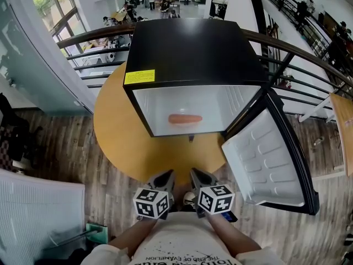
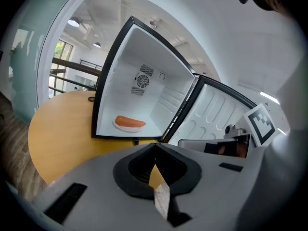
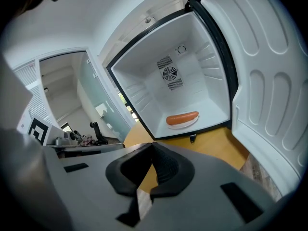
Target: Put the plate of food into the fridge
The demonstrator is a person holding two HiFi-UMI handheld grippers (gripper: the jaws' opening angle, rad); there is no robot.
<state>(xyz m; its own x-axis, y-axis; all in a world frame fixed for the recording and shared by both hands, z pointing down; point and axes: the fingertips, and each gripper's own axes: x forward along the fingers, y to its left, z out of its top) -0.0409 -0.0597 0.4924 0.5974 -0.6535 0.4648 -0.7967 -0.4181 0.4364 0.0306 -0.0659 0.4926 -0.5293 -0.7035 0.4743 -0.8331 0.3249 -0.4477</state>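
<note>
Plate of food (image 1: 185,119) sits inside the open fridge (image 1: 187,48), well ahead of left gripper (image 2: 155,144) and right gripper (image 3: 153,143), both pressed together, empty. Probably stiff, light; hold its rim level

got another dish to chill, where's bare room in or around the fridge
Fridge floor is bare either side of the plate. The table is free in front of the fridge and left of it. The open door crowds the right.
</note>
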